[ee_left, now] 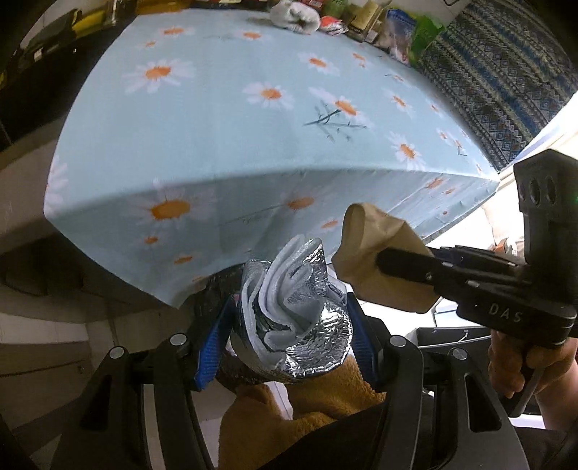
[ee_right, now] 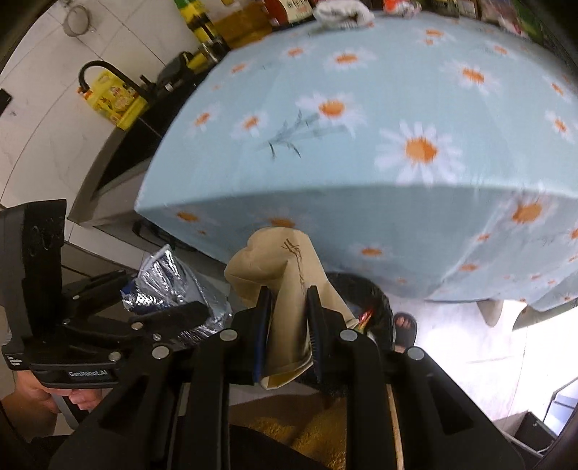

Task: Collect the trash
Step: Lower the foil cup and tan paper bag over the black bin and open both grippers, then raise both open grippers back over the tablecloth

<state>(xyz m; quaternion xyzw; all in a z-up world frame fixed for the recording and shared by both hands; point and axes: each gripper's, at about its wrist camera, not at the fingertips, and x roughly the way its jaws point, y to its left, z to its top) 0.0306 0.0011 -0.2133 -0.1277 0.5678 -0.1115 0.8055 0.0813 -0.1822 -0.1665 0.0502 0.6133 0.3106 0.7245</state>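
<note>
My left gripper is shut on a crumpled silver foil bag, held in front of the table's near edge. It also shows in the right wrist view. My right gripper is shut on a crumpled brown paper bag; the bag also shows in the left wrist view, just right of the foil bag. A black trash bin sits on the floor below and behind the paper bag, with colourful scraps inside.
A table with a light blue daisy tablecloth fills the view ahead. A white cloth and packets lie at its far edge. A sink counter with a black faucet is to the left. A sandalled foot stands by the bin.
</note>
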